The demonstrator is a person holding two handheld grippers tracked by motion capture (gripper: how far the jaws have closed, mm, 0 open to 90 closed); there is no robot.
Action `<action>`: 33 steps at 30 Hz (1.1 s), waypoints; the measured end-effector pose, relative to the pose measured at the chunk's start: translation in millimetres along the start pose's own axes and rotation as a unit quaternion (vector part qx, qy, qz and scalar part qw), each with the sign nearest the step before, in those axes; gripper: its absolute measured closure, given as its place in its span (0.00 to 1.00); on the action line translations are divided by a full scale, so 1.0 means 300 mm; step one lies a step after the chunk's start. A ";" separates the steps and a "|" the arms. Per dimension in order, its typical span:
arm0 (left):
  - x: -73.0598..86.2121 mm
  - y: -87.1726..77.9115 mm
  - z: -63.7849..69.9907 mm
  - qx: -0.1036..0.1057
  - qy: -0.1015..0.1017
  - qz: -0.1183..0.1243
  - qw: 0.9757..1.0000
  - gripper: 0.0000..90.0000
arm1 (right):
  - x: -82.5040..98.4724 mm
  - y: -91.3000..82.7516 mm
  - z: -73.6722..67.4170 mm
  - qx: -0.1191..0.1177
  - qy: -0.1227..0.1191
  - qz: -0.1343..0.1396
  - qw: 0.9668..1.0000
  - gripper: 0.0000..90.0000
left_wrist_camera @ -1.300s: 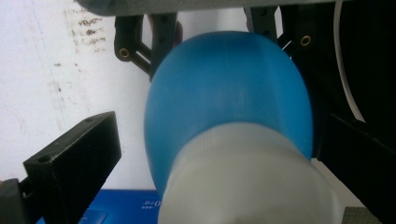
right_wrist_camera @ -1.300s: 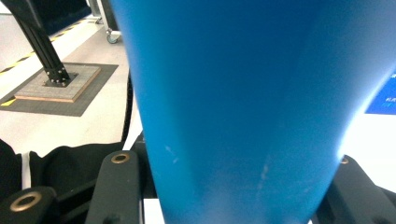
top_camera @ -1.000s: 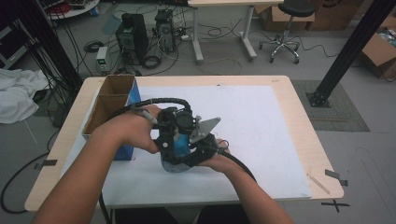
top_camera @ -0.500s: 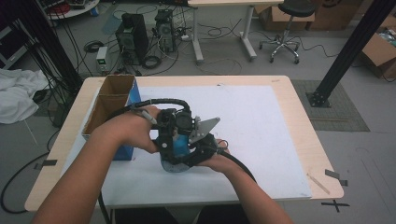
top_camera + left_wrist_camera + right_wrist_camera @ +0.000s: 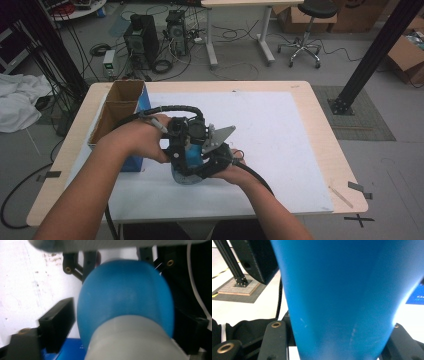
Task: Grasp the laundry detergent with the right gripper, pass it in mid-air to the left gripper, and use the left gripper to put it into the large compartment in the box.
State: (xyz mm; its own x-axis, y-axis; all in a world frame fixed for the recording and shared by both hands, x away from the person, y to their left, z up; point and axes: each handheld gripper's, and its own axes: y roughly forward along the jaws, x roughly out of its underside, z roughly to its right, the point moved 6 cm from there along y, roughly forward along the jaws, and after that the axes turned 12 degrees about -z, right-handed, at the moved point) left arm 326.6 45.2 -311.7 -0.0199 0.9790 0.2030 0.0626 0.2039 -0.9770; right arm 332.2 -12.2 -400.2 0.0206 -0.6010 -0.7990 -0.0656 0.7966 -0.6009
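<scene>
A blue bottle [image 5: 181, 176] with a pale grey cap [image 5: 130, 340] stands on the white sheet, held between both hands. My right gripper [image 5: 339, 340] is shut on its blue body [image 5: 342, 290], under the grey plate [image 5: 220, 136]. My left gripper [image 5: 125, 322] comes at the cap end. Its jaws flank the bottle's rounded shoulder [image 5: 125, 292] and have just been closing; a thin gap still shows beside the left pad [image 5: 58, 323]. In the high view the left gripper [image 5: 184, 147] sits tight against the right gripper [image 5: 202, 167], so the jaws are mostly hidden there.
An open cardboard box [image 5: 120, 105] with a blue side stands at the table's left, close to my left hand [image 5: 142, 142]. A white sheet [image 5: 280, 130] covers most of the wooden table [image 5: 325, 125]. Computers, cables and a stool stand on the floor beyond.
</scene>
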 end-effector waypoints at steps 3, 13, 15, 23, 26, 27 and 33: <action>-0.002 0.002 0.002 0.002 0.000 -0.003 1.000 0.19 | -0.004 0.003 0.007 0.003 -0.014 0.008 1.000 0.53; -0.002 0.004 -0.002 0.000 -0.003 -0.004 1.000 0.24 | -0.006 0.002 0.008 0.002 -0.012 0.008 1.000 0.53; -0.001 0.004 -0.002 -0.001 -0.002 -0.004 1.000 0.25 | -0.006 0.001 0.007 0.001 -0.011 0.008 1.000 0.53; -0.001 0.005 -0.002 0.000 -0.007 -0.007 1.000 0.31 | -0.006 0.003 0.005 -0.001 -0.010 0.010 1.000 0.53; 0.002 0.005 -0.001 0.000 -0.006 -0.008 1.000 0.32 | -0.006 0.004 0.005 0.000 -0.011 0.009 1.000 0.53; 0.003 0.005 -0.001 0.001 -0.006 -0.009 1.000 0.33 | -0.006 0.005 0.005 0.000 -0.011 0.009 1.000 0.53; 0.001 0.003 0.003 0.003 -0.004 -0.007 1.000 0.36 | -0.006 0.004 0.004 -0.001 -0.009 0.009 1.000 0.53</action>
State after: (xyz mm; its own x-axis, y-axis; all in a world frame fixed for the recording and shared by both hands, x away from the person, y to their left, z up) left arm 325.6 45.7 -312.5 -0.0281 0.9759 0.2163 0.0566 0.2175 -0.9744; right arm 333.2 -10.0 -399.7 0.0365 -0.5856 -0.8098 -0.0676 0.8070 -0.5867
